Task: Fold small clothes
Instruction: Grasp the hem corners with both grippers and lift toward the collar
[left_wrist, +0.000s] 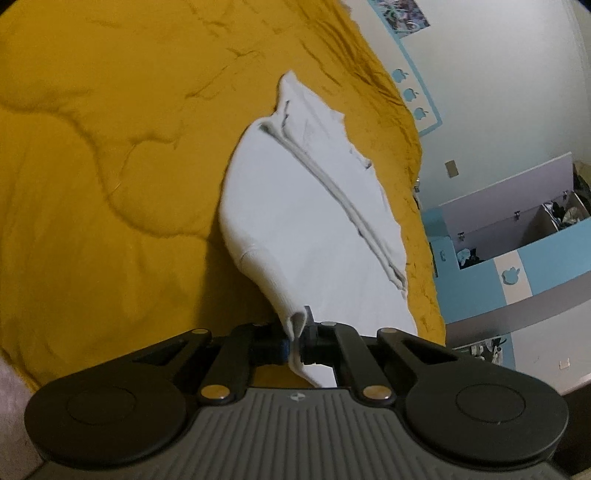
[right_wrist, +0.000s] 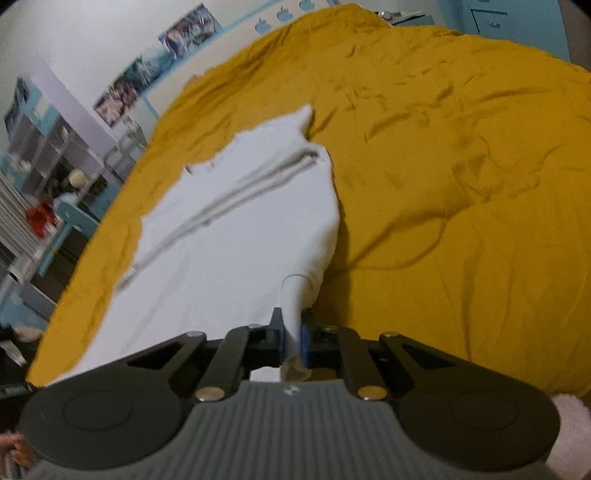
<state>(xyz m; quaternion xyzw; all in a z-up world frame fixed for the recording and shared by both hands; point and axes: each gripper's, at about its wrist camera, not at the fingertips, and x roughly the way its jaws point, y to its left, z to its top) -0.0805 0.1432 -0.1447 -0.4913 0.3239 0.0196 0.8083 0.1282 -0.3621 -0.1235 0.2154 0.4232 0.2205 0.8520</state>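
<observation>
We hold a white garment (left_wrist: 306, 221) stretched over a mustard-yellow quilted bedspread (left_wrist: 110, 166), its far end resting on the bed and a folded band running along its length. Our left gripper (left_wrist: 297, 345) is clamped tight on 1 near edge of the cloth; our right gripper (right_wrist: 293, 339) pinches another edge between its 2 fingers. Behind the bed, a white wall (left_wrist: 498, 74) carries a blue strip of apple shapes (left_wrist: 410, 94) and posters (right_wrist: 155, 70); a blue-and-white cabinet (left_wrist: 517, 258) stands beside it.
</observation>
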